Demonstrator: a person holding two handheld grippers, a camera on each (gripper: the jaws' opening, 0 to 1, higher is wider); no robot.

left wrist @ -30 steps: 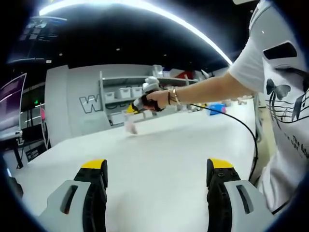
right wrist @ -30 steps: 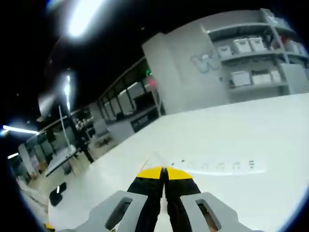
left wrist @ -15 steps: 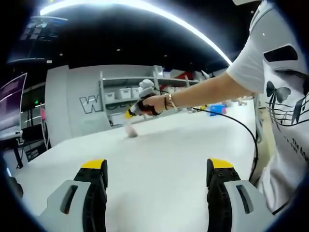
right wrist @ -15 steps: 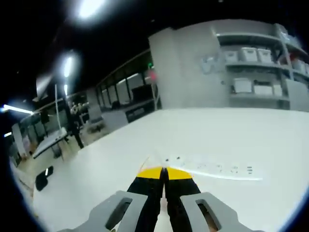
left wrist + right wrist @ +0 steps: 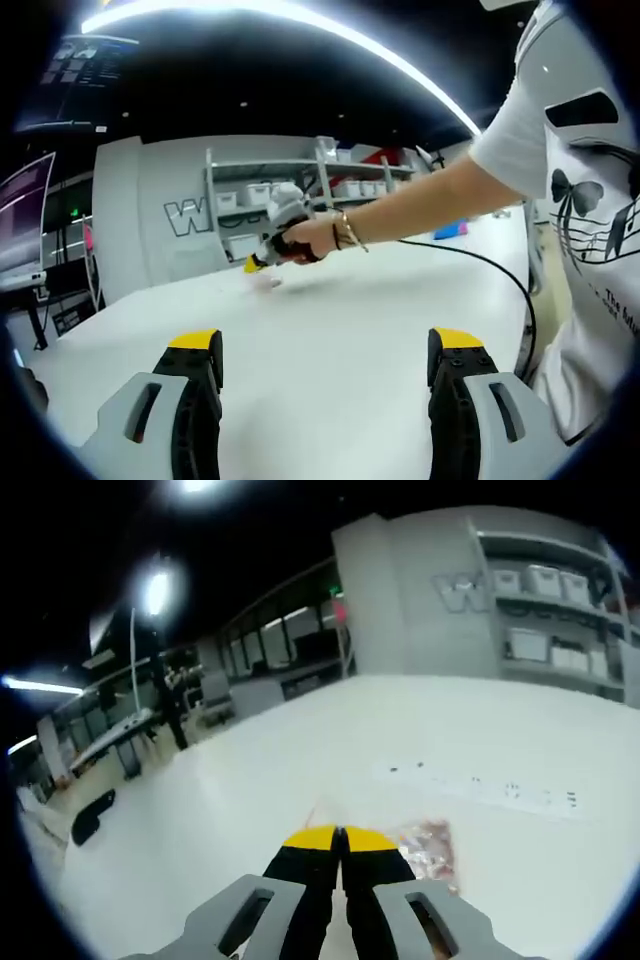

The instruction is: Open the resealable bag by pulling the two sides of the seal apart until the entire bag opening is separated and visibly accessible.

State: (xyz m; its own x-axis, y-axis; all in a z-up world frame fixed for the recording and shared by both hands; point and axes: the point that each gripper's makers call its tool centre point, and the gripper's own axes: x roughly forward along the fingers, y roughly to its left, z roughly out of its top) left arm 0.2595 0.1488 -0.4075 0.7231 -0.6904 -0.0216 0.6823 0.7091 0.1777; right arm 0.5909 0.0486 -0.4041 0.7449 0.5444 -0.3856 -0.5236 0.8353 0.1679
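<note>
The resealable bag (image 5: 432, 846) is clear, with pinkish contents, and it lies to the right of my right gripper's tips. My right gripper (image 5: 340, 838) is shut, and a thin clear edge of the bag (image 5: 316, 814) sticks out from between its yellow tips. In the left gripper view the right gripper (image 5: 253, 264), held in a person's hand (image 5: 303, 238), is low over the far part of the white table (image 5: 330, 320). The small pinkish bag (image 5: 268, 282) hangs at its tip. My left gripper (image 5: 325, 345) stands wide open near the table's front, with nothing between its jaws.
A black cable (image 5: 500, 262) trails from the right gripper across the table to the person in a white printed shirt (image 5: 590, 200). A pale strip with dark marks (image 5: 490, 788) lies on the table beyond the bag. Shelves with white bins (image 5: 262, 192) stand behind.
The right gripper has moved left and down towards the table with the bag. The bag's pinkish contents have come into the right gripper view. My left gripper has stayed put.
</note>
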